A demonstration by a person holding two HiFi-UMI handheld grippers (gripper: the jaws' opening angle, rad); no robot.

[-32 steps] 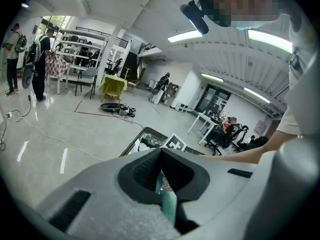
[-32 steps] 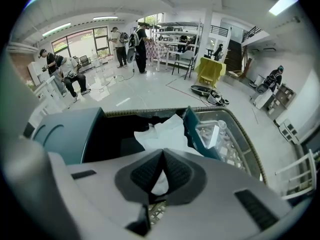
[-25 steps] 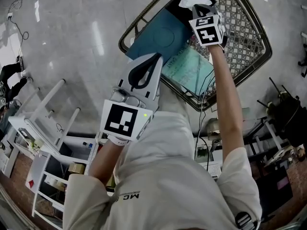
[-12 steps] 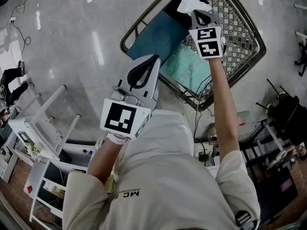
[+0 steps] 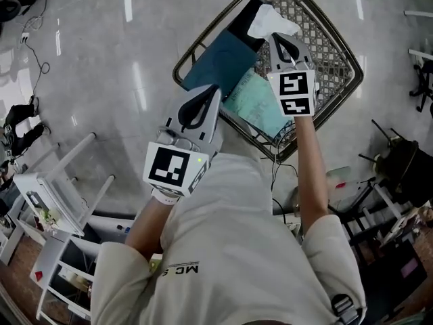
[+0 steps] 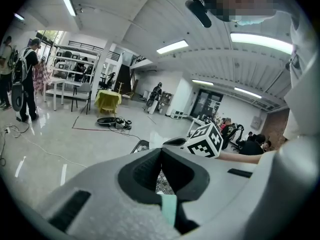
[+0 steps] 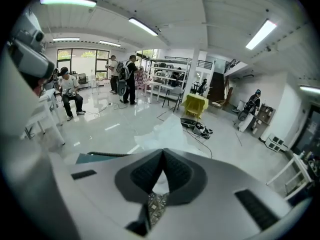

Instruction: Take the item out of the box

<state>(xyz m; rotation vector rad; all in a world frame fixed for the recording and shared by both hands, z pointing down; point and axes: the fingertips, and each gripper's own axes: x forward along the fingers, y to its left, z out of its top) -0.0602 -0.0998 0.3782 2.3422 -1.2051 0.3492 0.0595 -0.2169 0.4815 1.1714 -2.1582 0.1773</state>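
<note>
It was a large open workshop hall: a glossy grey floor (image 5: 101, 80) under long strip lights (image 7: 142, 26), white shelving racks (image 7: 167, 81) along the back, cables (image 5: 34, 39) trailing loose, a yellow-draped table (image 7: 195, 104), and people (image 7: 131, 79) standing or sitting about.

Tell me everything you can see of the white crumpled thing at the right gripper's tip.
The white sheet is thin and crumpled, paper or plastic, unclear which. The right gripper is shut on one edge, and the rest fans out beyond the jaw tips, over the far corner of the wire basket. Nothing else visibly touches it.
</note>
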